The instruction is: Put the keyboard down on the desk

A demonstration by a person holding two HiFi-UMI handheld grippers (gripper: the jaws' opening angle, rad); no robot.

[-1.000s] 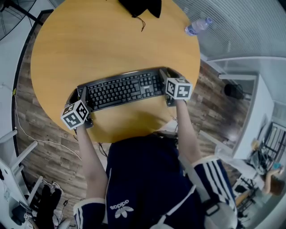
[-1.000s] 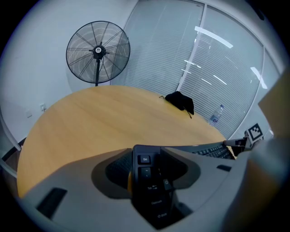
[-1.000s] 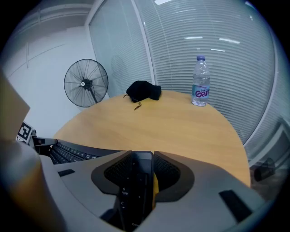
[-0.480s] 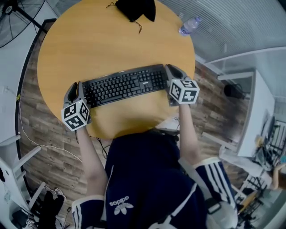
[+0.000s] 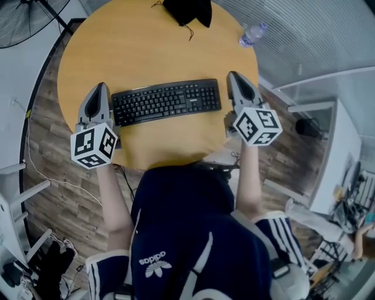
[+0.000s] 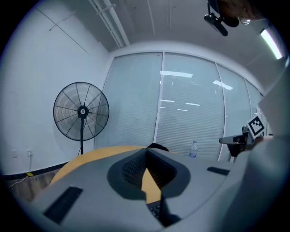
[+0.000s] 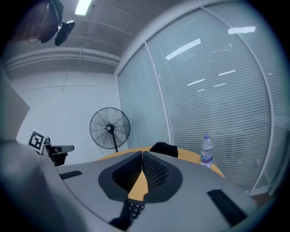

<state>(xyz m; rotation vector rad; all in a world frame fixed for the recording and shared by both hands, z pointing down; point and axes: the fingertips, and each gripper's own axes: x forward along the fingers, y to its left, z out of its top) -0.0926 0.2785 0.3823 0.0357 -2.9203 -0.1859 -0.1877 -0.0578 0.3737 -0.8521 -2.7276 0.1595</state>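
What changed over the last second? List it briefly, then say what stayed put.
The left claw and the right claw left the ends of the keyboard, rose clear of it, and have just closed with nothing between them. The keyboard stays flat on the desk. The bottle and the black cloth stay at the far edge.

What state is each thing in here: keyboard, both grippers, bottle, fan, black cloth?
keyboard: flat on the desk, touching neither gripper.
left gripper: shut and empty, jaws just closed, held off the desk.
right gripper: shut and empty, jaws just closed, held off the desk.
bottle: upright, cap on.
fan: standing upright; spinning or not, cannot tell.
black cloth: bunched at the desk's far edge.
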